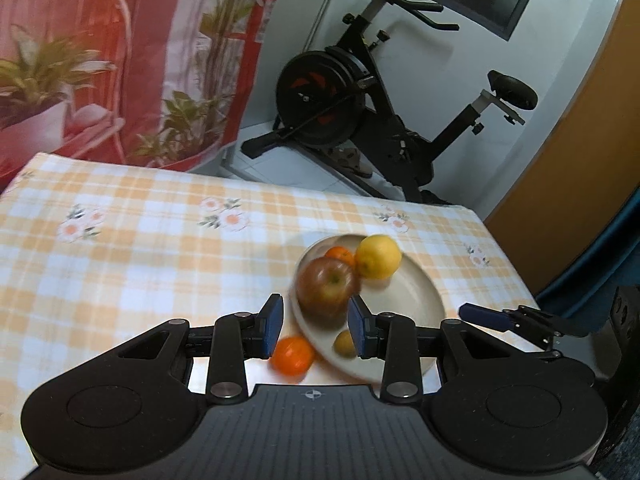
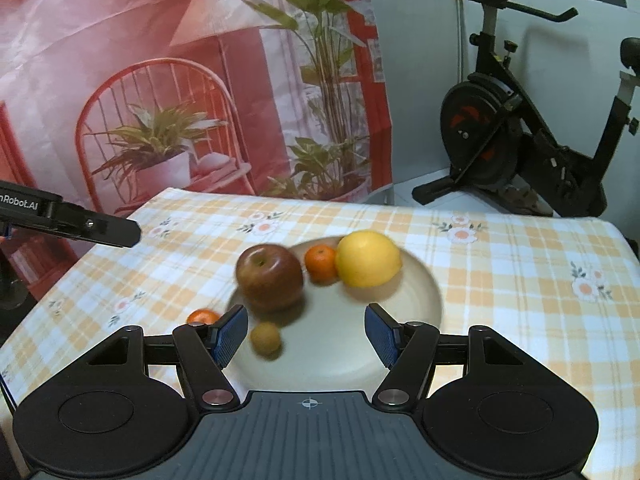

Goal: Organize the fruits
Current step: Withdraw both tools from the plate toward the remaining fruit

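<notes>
Fruits, near to far: orange on cloth, lower centre, off plate; kiwi, apple, mandarin, lemon on plate. Left gripper: narrow gap, empty. Right gripper: half open, empty. Advice: descend on orange, squeeze gently, place beside kiwi.

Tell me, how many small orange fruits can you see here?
2. One small orange sits on the plate, between the apple and the yellow fruit. The other orange lies on the tablecloth beside the plate. Others could hide behind the apple.
</notes>
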`<state>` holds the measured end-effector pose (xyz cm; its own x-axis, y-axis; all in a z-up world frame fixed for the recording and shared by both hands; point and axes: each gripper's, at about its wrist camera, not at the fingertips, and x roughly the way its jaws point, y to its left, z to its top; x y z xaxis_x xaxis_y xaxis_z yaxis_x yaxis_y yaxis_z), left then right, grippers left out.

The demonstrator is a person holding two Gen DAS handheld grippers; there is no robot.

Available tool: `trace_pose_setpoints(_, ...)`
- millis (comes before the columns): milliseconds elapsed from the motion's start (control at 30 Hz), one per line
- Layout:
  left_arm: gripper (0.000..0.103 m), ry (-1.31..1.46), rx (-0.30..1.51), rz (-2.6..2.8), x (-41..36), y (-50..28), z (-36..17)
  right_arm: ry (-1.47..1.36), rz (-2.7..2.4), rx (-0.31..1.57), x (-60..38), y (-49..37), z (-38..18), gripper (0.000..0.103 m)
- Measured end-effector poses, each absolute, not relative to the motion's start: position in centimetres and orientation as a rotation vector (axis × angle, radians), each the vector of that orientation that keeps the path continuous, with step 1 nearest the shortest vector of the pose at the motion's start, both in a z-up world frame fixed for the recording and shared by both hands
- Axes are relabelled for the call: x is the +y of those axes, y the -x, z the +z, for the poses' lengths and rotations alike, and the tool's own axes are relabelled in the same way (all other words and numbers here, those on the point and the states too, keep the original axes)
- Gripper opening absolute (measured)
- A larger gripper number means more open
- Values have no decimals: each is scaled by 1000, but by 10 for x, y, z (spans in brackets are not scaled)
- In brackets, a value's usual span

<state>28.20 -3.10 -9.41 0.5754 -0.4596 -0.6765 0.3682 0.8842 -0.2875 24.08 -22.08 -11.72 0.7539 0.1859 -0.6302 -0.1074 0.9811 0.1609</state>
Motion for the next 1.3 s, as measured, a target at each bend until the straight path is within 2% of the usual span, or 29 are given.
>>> trace_pose_setpoints(433, 37, 170, 767, -354, 17, -231, -95, -157, 139, 727, -197, -191, -138, 60)
trace_pose_setpoints(1300, 37, 172, 809, -270, 25, -198, -129, -115, 198, 805, -184, -168, -161, 50)
